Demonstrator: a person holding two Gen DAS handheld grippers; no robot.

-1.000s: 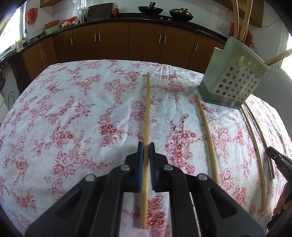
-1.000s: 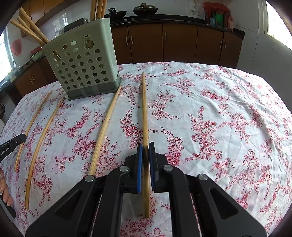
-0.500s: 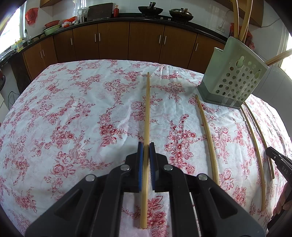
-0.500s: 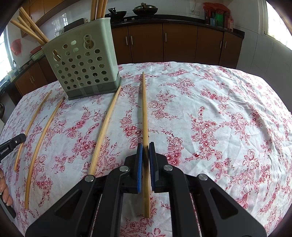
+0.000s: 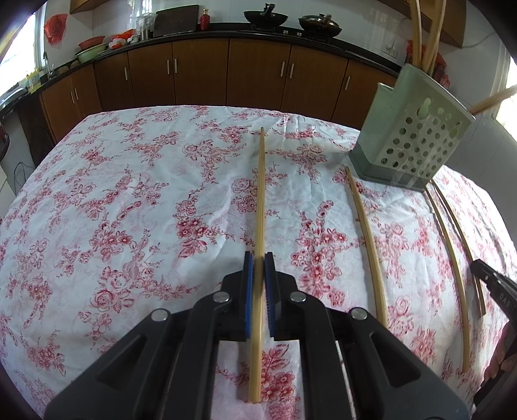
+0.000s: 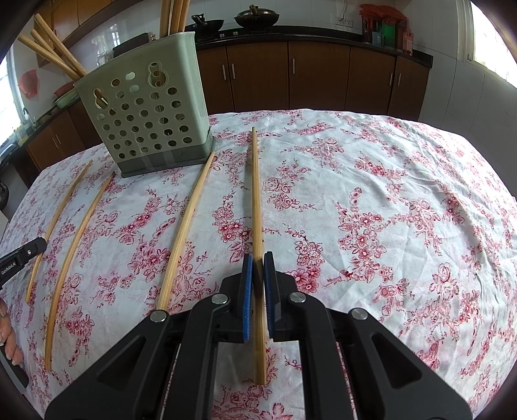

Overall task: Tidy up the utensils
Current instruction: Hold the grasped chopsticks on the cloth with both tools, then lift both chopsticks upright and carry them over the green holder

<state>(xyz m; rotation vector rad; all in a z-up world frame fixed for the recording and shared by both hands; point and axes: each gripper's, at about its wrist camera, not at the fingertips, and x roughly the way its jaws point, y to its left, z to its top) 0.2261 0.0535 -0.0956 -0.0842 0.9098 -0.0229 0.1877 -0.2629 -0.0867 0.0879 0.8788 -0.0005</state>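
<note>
Nothing has moved since a second ago: both grippers sit where they were, each clamped on its own chopstick, and every loose stick lies where it lay.

On the left wrist view, the left gripper [image 5: 258, 274] has its blue pads pressed against a chopstick [image 5: 260, 194] that runs straight away from it over the flowered tablecloth [image 5: 129, 210], well to the left of the green holder [image 5: 416, 139]. The stick's near end pokes out behind the pads, over the cloth. Whether it is lifted or resting on the cloth cannot be told.

On the right wrist view, the right gripper [image 6: 257, 274] pinches a second chopstick [image 6: 255, 194] the same way, pads tight on its sides. This stick points toward the far edge of the table, just right of the holder [image 6: 145, 113].

The holder stands upright on the cloth with several chopsticks [image 6: 55, 55] leaning out of its top. Three loose chopsticks lie on the cloth around it: one [image 6: 187, 226] with its far tip close to the holder's front corner, and two curved-looking ones [image 6: 74, 232] further to the holder's left, toward the other gripper.

Behind the holder runs a row of brown cabinets [image 6: 290, 74] with woks [image 6: 255, 16] on the counter.
</note>
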